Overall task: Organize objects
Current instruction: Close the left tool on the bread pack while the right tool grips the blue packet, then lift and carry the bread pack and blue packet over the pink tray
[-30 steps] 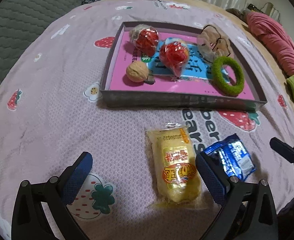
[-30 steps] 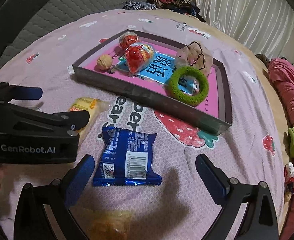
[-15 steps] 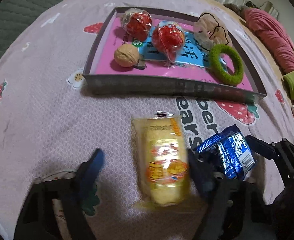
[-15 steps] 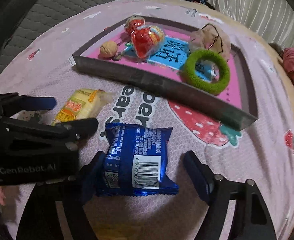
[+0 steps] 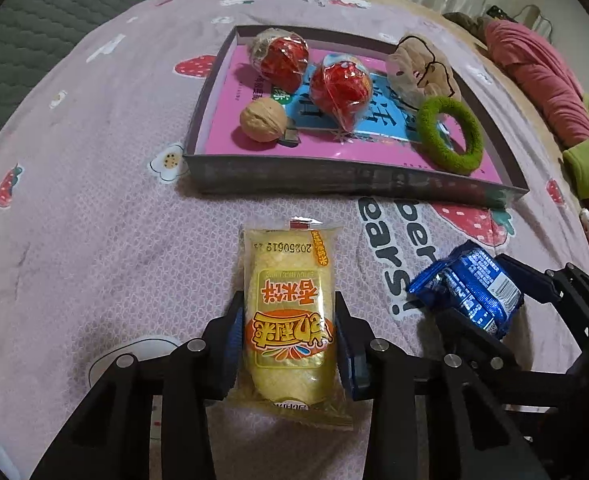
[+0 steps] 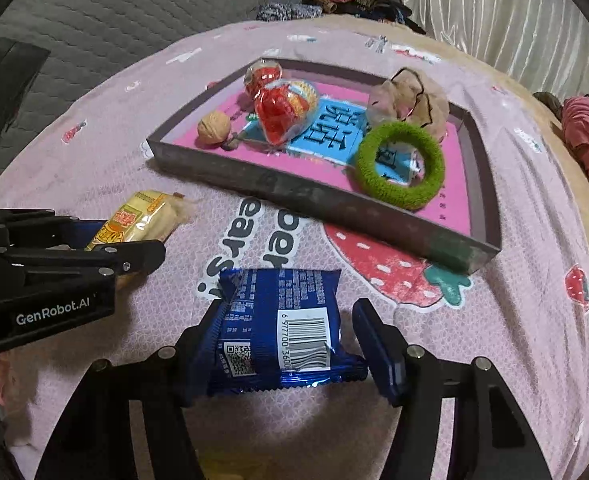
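Note:
My left gripper is shut on a yellow snack pack lying on the pink bedspread; both pads press its sides. The pack also shows in the right wrist view. My right gripper straddles a blue snack pack; its left pad touches the pack, its right pad stands a little off it. The blue pack also shows in the left wrist view. Ahead lies a grey tray with a pink floor, also in the right wrist view.
In the tray lie a walnut, two red wrapped sweets, a beige plush item and a green ring. Pink and green clothes lie at the right. A grey quilted surface lies at the far left.
Both grippers moved forward and down over their packs. The left jaws closed onto the yellow pack. The right jaws narrowed around the blue pack.

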A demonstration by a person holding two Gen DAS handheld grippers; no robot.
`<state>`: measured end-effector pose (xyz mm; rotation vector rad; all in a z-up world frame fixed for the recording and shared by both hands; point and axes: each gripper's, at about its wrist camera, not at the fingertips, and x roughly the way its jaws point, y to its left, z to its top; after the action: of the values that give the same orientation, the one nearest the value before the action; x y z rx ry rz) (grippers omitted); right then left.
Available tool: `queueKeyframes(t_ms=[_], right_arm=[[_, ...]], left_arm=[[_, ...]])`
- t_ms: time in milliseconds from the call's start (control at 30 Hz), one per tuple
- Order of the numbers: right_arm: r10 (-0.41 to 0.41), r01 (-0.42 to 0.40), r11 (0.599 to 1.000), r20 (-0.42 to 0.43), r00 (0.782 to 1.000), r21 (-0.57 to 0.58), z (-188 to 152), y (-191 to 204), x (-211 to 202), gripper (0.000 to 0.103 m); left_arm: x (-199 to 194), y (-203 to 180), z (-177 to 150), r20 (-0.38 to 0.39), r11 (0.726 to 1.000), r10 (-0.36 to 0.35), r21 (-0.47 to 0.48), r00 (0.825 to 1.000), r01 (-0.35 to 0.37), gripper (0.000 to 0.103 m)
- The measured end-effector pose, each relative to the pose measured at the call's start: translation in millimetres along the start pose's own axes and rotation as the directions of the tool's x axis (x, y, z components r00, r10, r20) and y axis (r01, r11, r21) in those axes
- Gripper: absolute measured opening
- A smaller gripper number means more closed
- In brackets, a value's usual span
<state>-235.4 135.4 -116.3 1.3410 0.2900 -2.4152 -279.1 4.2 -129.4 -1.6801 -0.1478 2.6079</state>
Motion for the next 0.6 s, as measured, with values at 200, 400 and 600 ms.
queueKeyframes(t_ms=[200, 400, 600], right_arm=[[-0.001, 0.001, 1.0, 0.017, 1.0, 0.005, -3, 0, -13, 0.064], [-0.002, 0.001, 0.999, 0.041, 0.999, 0.032, -1, -7, -21, 0.064], [0.0, -0.002, 0.999, 0.049, 0.999, 0.045, 1, -10, -25, 0.063]], left_arm=[[-7, -1, -3, 0.015, 1.0, 0.001, 0.007, 1.0, -0.001, 0.041], [-13, -1, -3, 0.03, 1.0, -0.013, 0.009, 0.999, 0.013, 0.041], [-17, 2, -2, 0.039, 1.0, -0.016, 0.001, 0.999, 0.016, 0.041]])
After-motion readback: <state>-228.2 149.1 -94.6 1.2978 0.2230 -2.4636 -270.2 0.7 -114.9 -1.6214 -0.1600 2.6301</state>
